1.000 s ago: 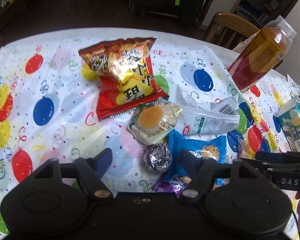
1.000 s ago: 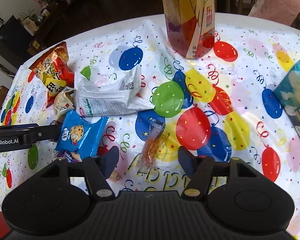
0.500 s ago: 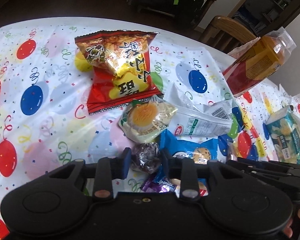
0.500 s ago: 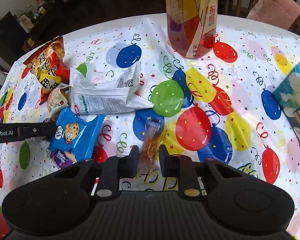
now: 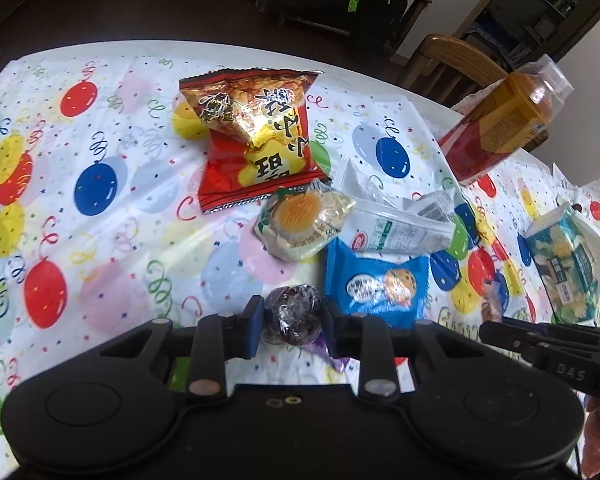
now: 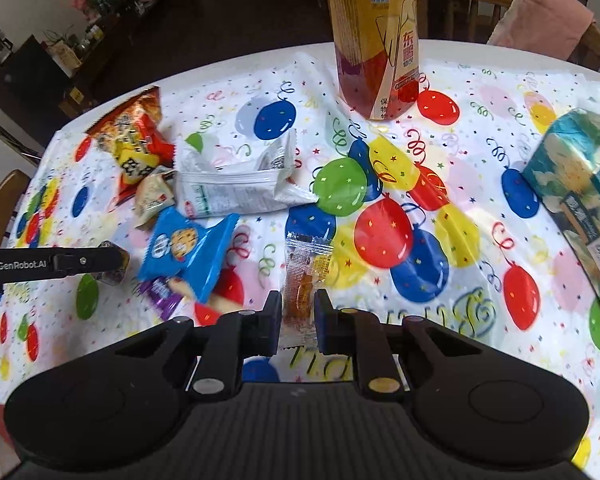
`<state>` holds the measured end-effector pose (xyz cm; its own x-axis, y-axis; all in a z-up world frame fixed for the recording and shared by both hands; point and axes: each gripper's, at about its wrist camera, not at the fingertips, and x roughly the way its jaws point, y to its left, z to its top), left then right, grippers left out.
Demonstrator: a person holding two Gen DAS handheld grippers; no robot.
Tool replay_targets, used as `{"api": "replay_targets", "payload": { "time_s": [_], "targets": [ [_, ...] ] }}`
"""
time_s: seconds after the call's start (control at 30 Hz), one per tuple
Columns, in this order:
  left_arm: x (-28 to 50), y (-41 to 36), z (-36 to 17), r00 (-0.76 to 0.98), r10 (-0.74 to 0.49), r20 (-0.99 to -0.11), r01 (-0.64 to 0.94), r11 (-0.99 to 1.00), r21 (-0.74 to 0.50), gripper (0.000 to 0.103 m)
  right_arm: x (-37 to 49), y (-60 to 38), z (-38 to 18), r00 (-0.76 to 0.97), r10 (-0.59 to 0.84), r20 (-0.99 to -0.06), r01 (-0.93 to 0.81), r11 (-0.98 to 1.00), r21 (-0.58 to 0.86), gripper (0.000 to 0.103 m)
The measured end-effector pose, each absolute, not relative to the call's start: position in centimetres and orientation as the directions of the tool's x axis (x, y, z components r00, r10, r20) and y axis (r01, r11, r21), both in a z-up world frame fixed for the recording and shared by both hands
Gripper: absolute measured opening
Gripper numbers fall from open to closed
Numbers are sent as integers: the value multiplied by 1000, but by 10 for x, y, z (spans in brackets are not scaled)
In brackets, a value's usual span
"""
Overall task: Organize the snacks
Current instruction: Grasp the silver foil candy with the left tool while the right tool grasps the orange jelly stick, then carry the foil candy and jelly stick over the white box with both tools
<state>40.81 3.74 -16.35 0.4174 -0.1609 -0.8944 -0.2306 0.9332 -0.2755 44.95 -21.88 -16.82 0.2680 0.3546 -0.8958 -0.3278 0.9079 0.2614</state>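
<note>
My left gripper [image 5: 292,322] clamps foil ball [image 5: 293,314], right gripper [image 6: 298,320] pinches orange sachet [image 6: 306,276]: clearing loose strays from pile.

"GenRobot.AI" runs along the left gripper [image 6: 112,261]; "DAS" is printed on the right gripper [image 5: 500,328].

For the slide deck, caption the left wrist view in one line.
Left hand-held gripper closed on a foil-wrapped ball, beside a blue cookie packet on the balloon tablecloth.
</note>
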Motion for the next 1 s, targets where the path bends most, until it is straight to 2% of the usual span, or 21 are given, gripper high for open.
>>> {"api": "replay_targets", "payload": {
  "time_s": [0.6,1.0],
  "targets": [
    [333,27,-109,433,-206,-878,-137,947,-290,28,362,-231,-84,301,417,-858,-401,871,283,17],
    [272,24,-77,451,-236,-861,-64,954,-294,28,294,-223,-47,316,444,-838,-442,851,284,17]
  ]
}}
